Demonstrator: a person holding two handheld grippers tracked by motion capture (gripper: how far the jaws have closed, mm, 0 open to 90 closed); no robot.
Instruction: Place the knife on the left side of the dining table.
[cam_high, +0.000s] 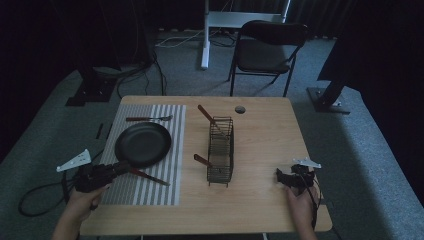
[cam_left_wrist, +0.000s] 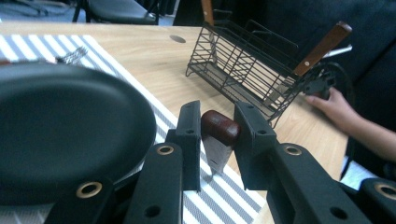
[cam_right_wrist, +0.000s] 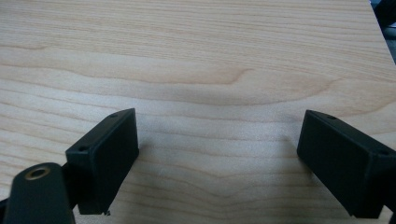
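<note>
Wooden counter (cam_right_wrist: 196, 56): we see left hand-held gripper (cam_left_wrist: 218, 135) straddling knife (cam_left_wrist: 219, 140) handle on striped mat (cam_left_wrist: 107, 65), contact unclear; right hand-held gripper (cam_right_wrist: 217, 158) spread wide, holding nothing.

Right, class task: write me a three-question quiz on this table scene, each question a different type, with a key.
1. True or false: the right gripper is clamped on a fork.
2. The left gripper has its jaws either side of: A) the black pan, B) a knife's wooden handle, C) the wire rack.
3. Fill in: the pan rests on a ______ placemat.

Key: 1 false, its jaws stand open over bare table. 2 B. 3 striped.
</note>
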